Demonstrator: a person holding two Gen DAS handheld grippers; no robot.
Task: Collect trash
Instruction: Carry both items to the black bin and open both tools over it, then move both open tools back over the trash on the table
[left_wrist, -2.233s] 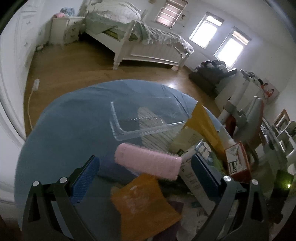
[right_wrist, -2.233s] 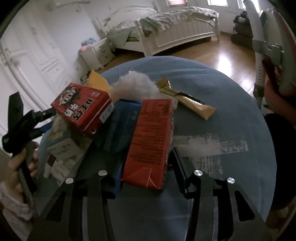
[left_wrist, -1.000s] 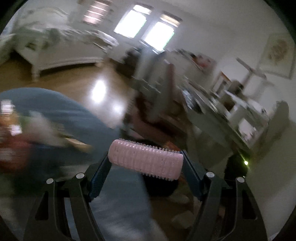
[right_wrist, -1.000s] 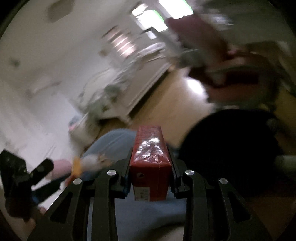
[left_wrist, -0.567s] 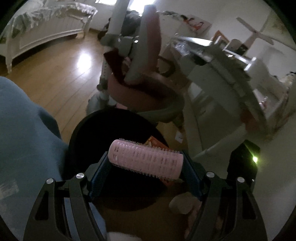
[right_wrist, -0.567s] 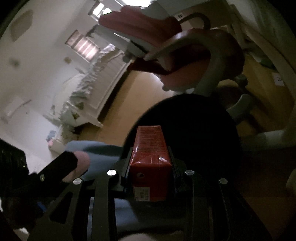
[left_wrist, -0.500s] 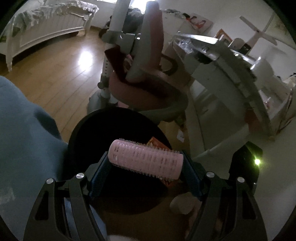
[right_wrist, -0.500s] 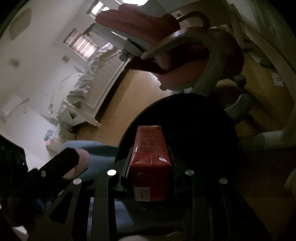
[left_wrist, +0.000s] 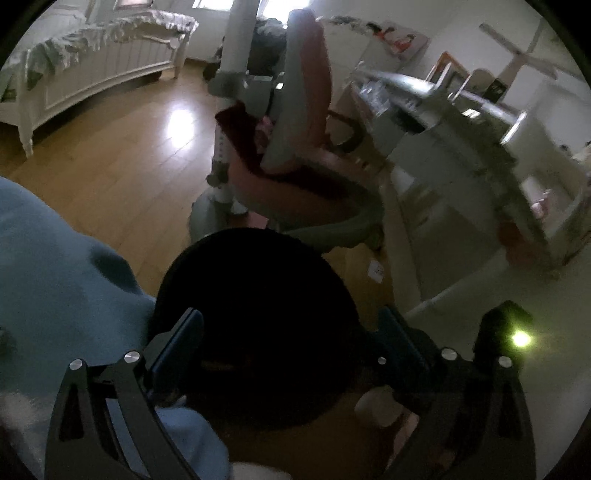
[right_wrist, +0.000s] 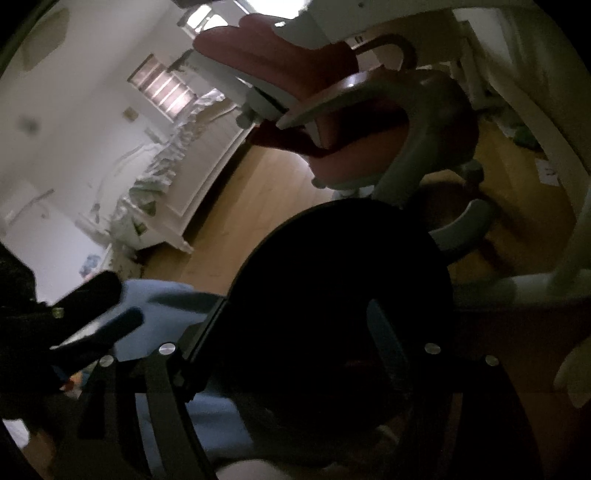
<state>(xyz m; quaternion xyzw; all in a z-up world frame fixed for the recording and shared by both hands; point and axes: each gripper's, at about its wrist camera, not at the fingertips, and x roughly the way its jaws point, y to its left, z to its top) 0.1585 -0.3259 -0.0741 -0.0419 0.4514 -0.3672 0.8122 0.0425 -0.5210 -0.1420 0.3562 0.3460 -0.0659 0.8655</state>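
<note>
A round black trash bin (left_wrist: 255, 291) stands on the wooden floor beside the blue-covered table (left_wrist: 55, 288). My left gripper (left_wrist: 291, 336) is open and empty right above the bin's mouth. In the right wrist view the same bin (right_wrist: 332, 280) fills the middle, and my right gripper (right_wrist: 295, 332) is open and empty over it. The bin's inside is too dark to see. The left gripper also shows at the left edge of the right wrist view (right_wrist: 92, 306).
A pink and grey desk chair (left_wrist: 295, 158) stands just behind the bin. A grey desk (left_wrist: 461, 122) is to the right and a white bed (left_wrist: 92, 66) at the far left. A black device with a green light (left_wrist: 517, 336) sits right of the bin.
Both grippers have opened over the bin. The pink hair roller has left my left gripper and the red carton has left my right gripper; neither is visible now.
</note>
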